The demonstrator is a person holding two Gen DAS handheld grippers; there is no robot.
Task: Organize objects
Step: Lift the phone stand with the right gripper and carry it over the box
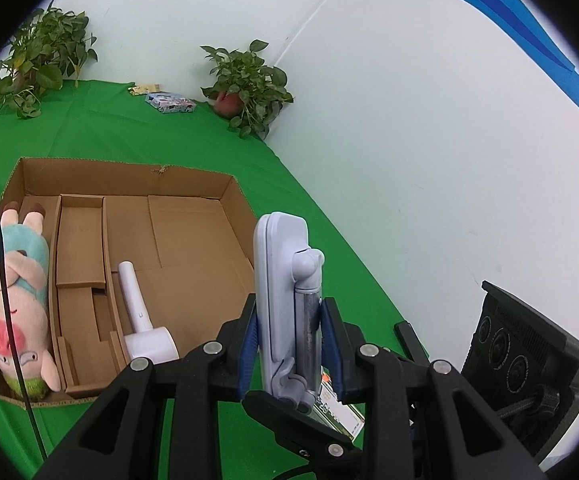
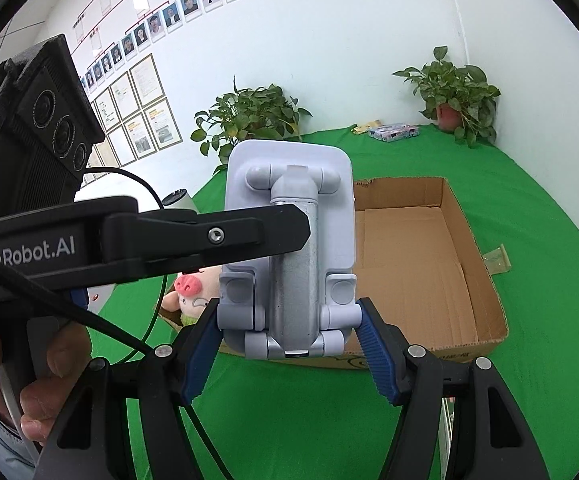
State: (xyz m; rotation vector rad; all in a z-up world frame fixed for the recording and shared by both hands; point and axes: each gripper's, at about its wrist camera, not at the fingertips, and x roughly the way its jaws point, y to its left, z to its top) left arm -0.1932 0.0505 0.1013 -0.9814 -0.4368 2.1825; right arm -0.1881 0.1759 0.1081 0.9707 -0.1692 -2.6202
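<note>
We have the phone stand (image 1: pixel 285 300) between both grippers, lifted off the tabletop (image 1: pixel 129 136) just this side of the cardboard box (image 1: pixel 129 178). The left gripper (image 1: pixel 289 344) is closed down narrow on the stand's metal post and back plate, pads pressing from each side. The right gripper (image 2: pixel 287 340) sits about half open around the stand's hinged foot; its blue pads look to be touching the knuckles on either side, though from this angle we cannot be sure how firmly.

What worries us is the folding joints. The stand is smooth, pale, rounded plastic around a dull, scuffed metal tube, and if the two grippers pull at different rates the hinges could swing and the plate slip through the ribbed pads. The post is round, so it may also roll in the narrow grip. A drop from here would land on the box's near wall rather than inside it.

Beyond the left gripper the box is plain corrugated card with thin dividers that would buckle under a knock. To that gripper's left lies a soft plush pig (image 1: pixel 13 300) in its own slot, and just ahead a glossy white hammer-shaped tool (image 1: pixel 141 312). The wide bay ahead of the right gripper is bare. The green cloth is matte and slightly creased.
</note>
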